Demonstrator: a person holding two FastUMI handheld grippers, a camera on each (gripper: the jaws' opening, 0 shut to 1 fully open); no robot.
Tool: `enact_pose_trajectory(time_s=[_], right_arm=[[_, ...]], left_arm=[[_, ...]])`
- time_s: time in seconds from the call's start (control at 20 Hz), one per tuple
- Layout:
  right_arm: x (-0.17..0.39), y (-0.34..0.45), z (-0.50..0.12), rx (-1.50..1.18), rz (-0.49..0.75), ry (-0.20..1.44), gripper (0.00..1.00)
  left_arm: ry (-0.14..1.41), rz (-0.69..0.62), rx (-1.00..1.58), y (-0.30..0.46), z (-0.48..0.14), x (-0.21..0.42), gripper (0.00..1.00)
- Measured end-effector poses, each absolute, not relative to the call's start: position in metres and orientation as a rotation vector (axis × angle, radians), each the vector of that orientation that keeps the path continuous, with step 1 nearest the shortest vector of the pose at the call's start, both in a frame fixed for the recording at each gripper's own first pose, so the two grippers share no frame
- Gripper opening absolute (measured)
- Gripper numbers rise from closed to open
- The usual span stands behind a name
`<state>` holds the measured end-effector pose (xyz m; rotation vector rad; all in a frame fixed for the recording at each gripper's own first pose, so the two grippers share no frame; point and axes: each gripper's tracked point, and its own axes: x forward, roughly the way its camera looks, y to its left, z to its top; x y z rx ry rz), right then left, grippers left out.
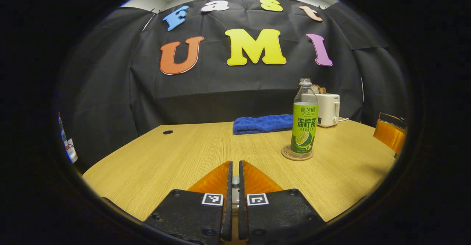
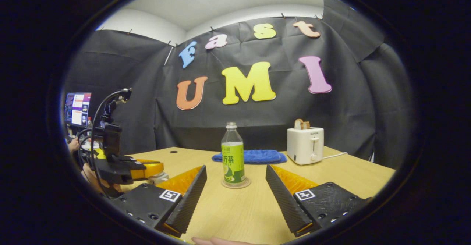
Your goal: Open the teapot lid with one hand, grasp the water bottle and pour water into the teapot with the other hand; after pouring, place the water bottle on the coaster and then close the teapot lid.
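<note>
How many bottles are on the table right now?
1. The bottle stands upright on the coaster, in front of the blue towel, left of the toaster. Others may be out of frame.

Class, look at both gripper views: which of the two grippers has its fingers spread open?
The right gripper: its fingers stand wide apart, framing the bottle. The left gripper has its fingers closed together.

The left gripper [image 1: 235, 171] has two black blocks with screws, each bearing a small square black-and-white marker. The right gripper [image 2: 235, 186] has ribbed inner finger faces, the same markers and screws on black blocks.
</note>
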<state>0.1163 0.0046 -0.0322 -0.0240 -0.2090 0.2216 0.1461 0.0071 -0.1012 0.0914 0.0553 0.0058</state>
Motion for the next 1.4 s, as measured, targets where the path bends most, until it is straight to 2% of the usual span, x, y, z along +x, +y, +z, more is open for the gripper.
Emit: enact_pose_trajectory(time_s=[0.05,0.1,0.15,0.2,0.3,0.35,0.4,0.5,0.7,0.75,0.8,0.85,0.9,1.0,1.15,1.4], right_arm=[[0.113,0.0,-0.032,-0.028,0.206,-0.207,0.96],[0.11,-0.004,-0.032,-0.032,0.187,-0.204,0.96],[0.105,-0.008,-0.031,-0.035,0.169,-0.202,0.92],[0.099,-0.013,-0.03,-0.034,0.146,-0.197,0.93],[0.087,-0.018,-0.029,-0.034,0.11,-0.187,0.93],[0.079,-0.019,-0.028,-0.04,0.097,-0.184,0.96],[0.072,-0.021,-0.024,-0.047,0.081,-0.185,0.96],[0.063,-0.027,-0.019,-0.045,0.013,-0.154,0.96],[0.037,-0.009,-0.013,-0.036,-0.025,-0.078,0.96],[0.028,-0.006,-0.008,-0.043,-0.026,-0.088,0.93],[0.02,-0.003,-0.003,-0.054,-0.032,-0.102,0.96],[0.011,0.0,0.0,-0.069,-0.035,-0.111,0.92],[0.002,0.002,0.003,-0.09,-0.036,-0.119,0.96],[-0.018,0.002,0.01,-0.135,-0.054,-0.138,0.96],[-0.048,-0.012,0.017,-0.15,-0.092,-0.172,0.95],[-0.071,-0.05,0.027,-0.161,-0.156,-0.206,0.95]], left_arm=[[0.063,-0.007,0.095,0.002,-0.102,0.148,0.13],[0.072,-0.008,0.103,-0.001,-0.103,0.148,0.29],[0.08,0.003,0.114,-0.002,-0.102,0.145,0.39],[0.086,0.019,0.126,-0.002,-0.101,0.144,0.49],[0.074,0.05,0.125,0.0,-0.092,0.141,0.6],[0.065,0.065,0.107,0.001,-0.085,0.137,0.65],[0.063,0.066,0.083,0.0,-0.079,0.134,0.78],[0.054,0.075,0.062,0.0,-0.067,0.124,0.88],[0.008,0.073,0.063,0.002,-0.032,0.095,0.91],[-0.005,0.047,0.053,-0.003,-0.022,0.086,0.9],[-0.013,0.024,0.038,-0.008,-0.014,0.076,0.9],[-0.018,0.008,0.018,-0.009,-0.006,0.066,0.91],[-0.021,-0.003,-0.009,-0.012,0.001,0.055,0.91],[-0.035,-0.027,-0.035,-0.017,0.017,0.033,0.92],[-0.087,0.002,-0.002,-0.008,0.041,0.0,0.92],[-0.083,0.003,0.023,-0.021,0.039,-0.037,0.91]])
